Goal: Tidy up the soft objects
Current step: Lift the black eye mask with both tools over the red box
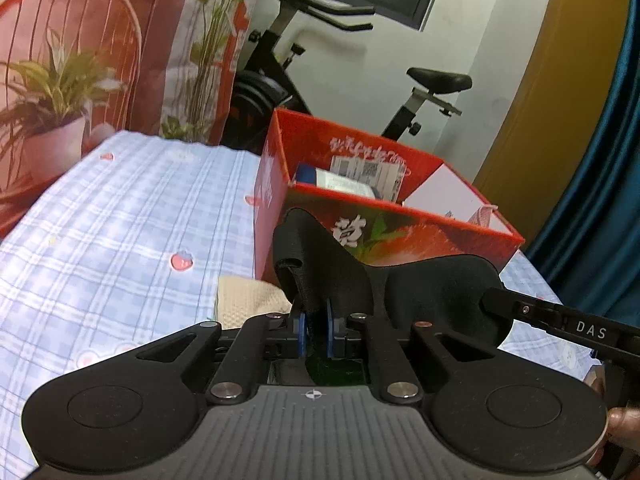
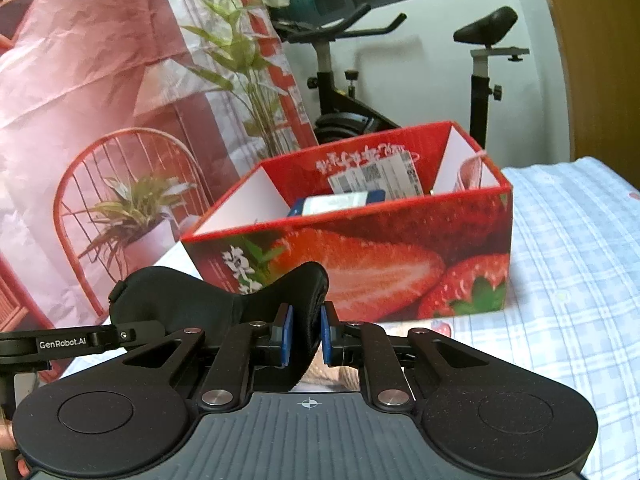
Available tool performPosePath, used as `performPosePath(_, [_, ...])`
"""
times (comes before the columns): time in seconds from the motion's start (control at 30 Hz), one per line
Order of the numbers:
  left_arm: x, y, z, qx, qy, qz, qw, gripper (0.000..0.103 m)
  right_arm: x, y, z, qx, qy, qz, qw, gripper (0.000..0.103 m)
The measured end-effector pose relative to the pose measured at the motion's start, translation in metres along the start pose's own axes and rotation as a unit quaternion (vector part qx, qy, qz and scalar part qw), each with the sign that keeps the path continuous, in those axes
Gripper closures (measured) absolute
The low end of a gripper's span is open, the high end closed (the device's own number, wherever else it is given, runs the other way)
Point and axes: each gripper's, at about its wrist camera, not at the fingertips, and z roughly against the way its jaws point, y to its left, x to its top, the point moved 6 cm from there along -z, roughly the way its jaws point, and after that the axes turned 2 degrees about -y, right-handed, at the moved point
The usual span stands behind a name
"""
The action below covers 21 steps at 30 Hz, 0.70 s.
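Two grippers pinch one black eye mask (image 1: 420, 292). Left wrist view: the left gripper (image 1: 316, 334) clamps its strap end at lower centre; the right gripper (image 1: 592, 332), marked "DAS", enters from the right. A red strawberry box (image 1: 400, 240) stands behind on a checked cloth (image 1: 120, 220).

Right wrist view: the right gripper (image 2: 306, 336) squeezes the eye mask (image 2: 224, 304); the left gripper (image 2: 68, 344) reads "GenRobot.AI". The box (image 2: 380, 256) sits mid-frame.

"DAS" on right gripper (image 1: 592, 332), "GenRobot.AI" on left gripper (image 2: 62, 344), unreadable script on strawberry box (image 2: 400, 264)
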Motion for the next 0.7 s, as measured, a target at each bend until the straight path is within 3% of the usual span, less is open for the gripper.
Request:
performPosePath(0.43, [0.011, 0.000, 0.012, 0.001, -0.021, -0.004, 0.9998, 0.093, 0.009, 0.005, 0.007, 0.005, -0.014, 0.007, 1.000, 0.090])
performPosePath(0.7, [0.072, -0.021, 0.022, -0.010, -0.087, -0.039, 0.9954, 0.093, 0.064, 0.010, 0.010, 0.017, -0.057, 0.028, 0.998, 0.090])
